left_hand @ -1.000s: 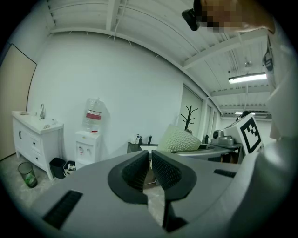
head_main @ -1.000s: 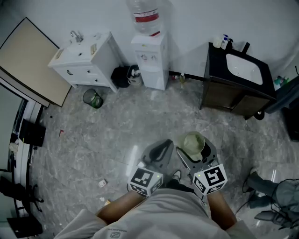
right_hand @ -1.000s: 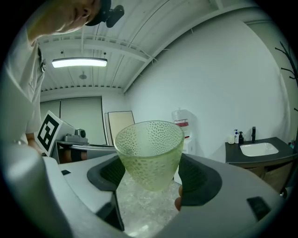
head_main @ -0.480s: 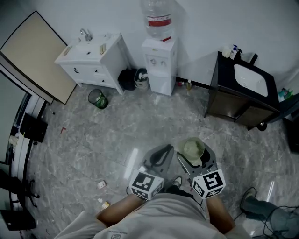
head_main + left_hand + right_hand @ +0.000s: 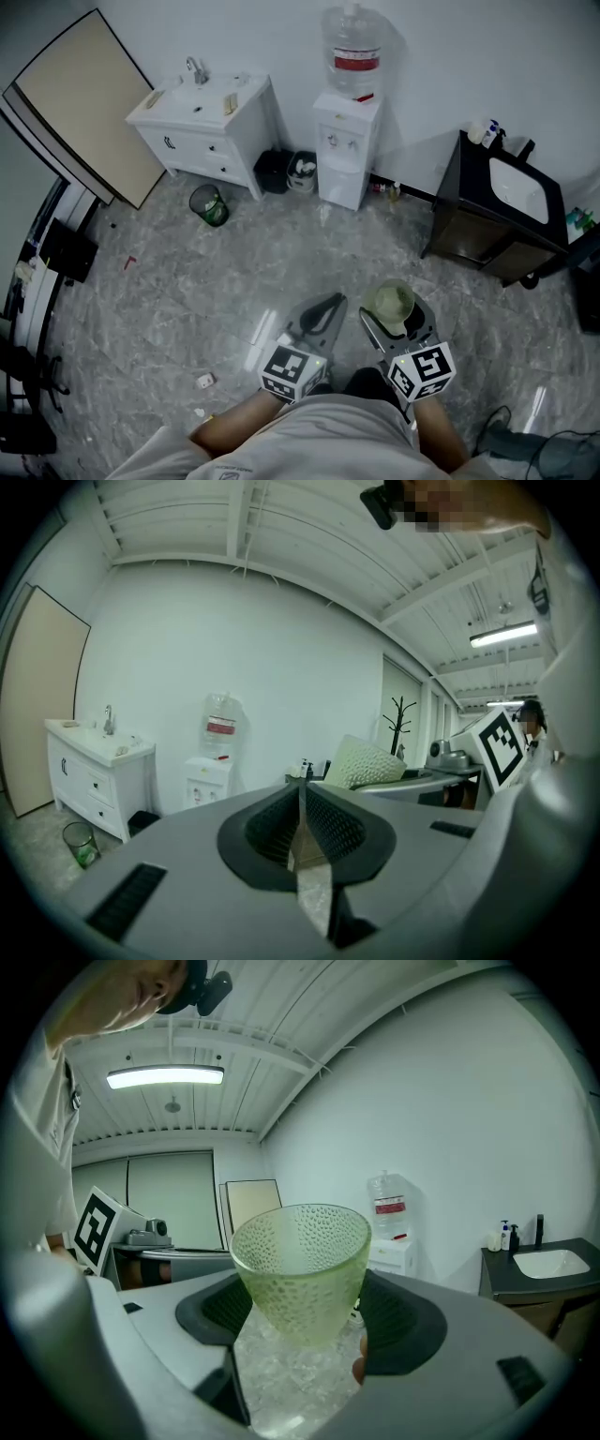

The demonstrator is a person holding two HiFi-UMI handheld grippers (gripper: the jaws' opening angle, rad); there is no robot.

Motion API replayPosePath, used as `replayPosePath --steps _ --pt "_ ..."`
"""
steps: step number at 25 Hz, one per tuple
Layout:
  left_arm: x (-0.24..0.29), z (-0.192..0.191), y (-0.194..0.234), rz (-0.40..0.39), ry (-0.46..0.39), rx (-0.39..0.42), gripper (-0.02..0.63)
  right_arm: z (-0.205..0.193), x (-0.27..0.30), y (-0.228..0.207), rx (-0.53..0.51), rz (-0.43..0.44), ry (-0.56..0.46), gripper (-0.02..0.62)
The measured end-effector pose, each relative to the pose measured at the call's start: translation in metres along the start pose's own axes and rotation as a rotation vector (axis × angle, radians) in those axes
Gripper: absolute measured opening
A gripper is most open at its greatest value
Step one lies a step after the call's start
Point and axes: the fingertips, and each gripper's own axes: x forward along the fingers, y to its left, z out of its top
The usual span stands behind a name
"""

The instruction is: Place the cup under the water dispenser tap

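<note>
A pale green dimpled cup (image 5: 302,1267) stands upright between the jaws of my right gripper (image 5: 305,1312), which is shut on it; from above the cup (image 5: 390,303) shows at the tip of that gripper (image 5: 394,314). My left gripper (image 5: 320,313) is beside it at the left, shut with nothing between its pads (image 5: 300,825). The white water dispenser (image 5: 348,148) with a large bottle (image 5: 353,51) on top stands against the far wall, well ahead of both grippers; it also appears small in the left gripper view (image 5: 208,780) and the right gripper view (image 5: 393,1252).
A white sink cabinet (image 5: 207,133) stands left of the dispenser, a dark vanity (image 5: 502,216) with a basin to its right. A green bin (image 5: 210,203) and a black bin (image 5: 273,171) sit on the grey marble floor (image 5: 187,281). A beige board (image 5: 80,98) leans far left.
The whole view has shifted: the dispenser and cabinets now sit lower and further right in the head view. Both grippers keep their pose, the cup still held.
</note>
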Motion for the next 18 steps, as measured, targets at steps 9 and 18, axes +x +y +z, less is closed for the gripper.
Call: replayPosePath --steps 9,18 --pt "0.014 0.001 0.055 0.025 0.010 -0.009 0.026 0.004 0.059 -0.011 0.010 0.009 0.018 0.331" --pt "0.105 0.019 0.131 0.052 0.006 0.004 0.026 0.014 0.158 -0.094 0.027 0.026 0.037 0.331"
